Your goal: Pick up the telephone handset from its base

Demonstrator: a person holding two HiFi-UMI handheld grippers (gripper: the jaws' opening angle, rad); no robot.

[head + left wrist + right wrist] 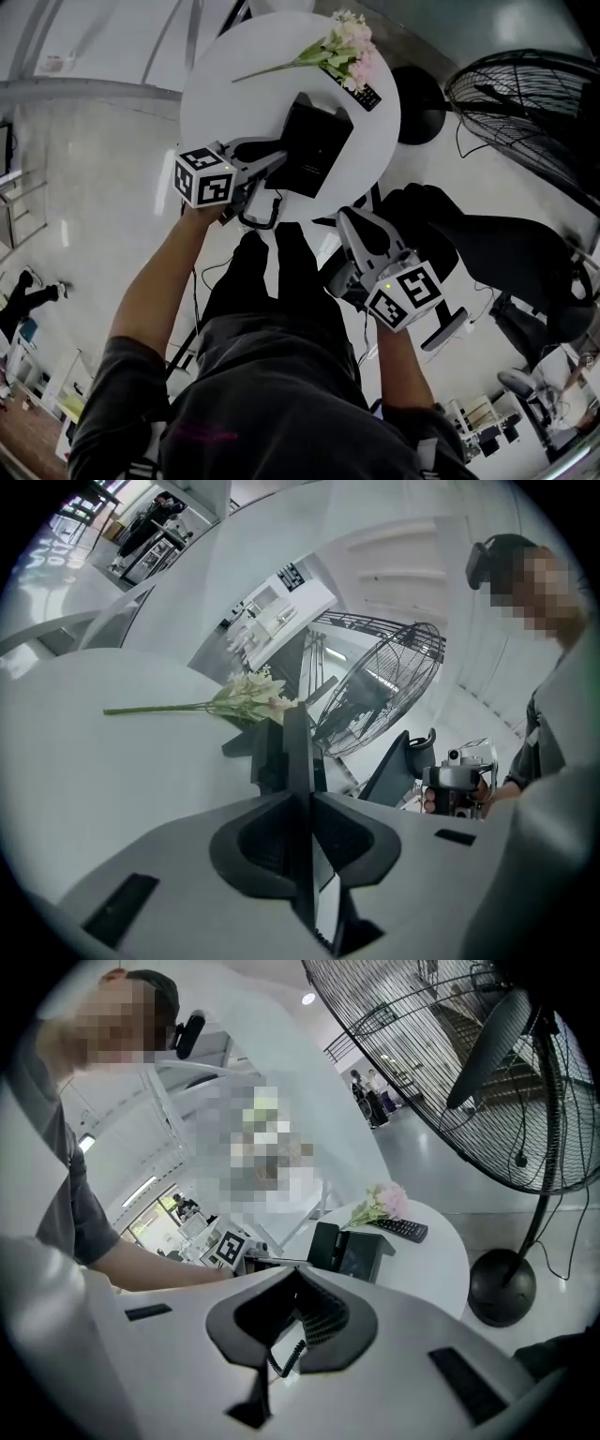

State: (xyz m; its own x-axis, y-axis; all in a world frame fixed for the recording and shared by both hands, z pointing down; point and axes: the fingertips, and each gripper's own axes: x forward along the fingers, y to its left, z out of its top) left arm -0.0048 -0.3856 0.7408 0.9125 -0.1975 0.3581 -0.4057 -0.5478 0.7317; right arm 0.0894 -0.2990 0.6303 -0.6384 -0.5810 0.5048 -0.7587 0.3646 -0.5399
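Left claw [302, 799] is clamped on the telephone handset [295, 742], edge-on between its pads, beside the base [364, 1255] on the bench [234, 84]. Right claw [292, 1271], pads together and empty, is well short of both.

Telephone [314, 150] on table [216, 84], toward the near edge. Flowers [342, 47] behind it, remote control [364, 94] just beside them. Fan [525, 103] on floor, right of table. Left gripper [272, 164] at telephone's left side, handset [298, 752] between its jaws. Right gripper [352, 225] off the table, near-right.

handset [298, 747]: lower part hidden in left gripper [302, 799] | remote [366, 94]: partly under flowers [345, 45] | fan [525, 103]: cut by edge
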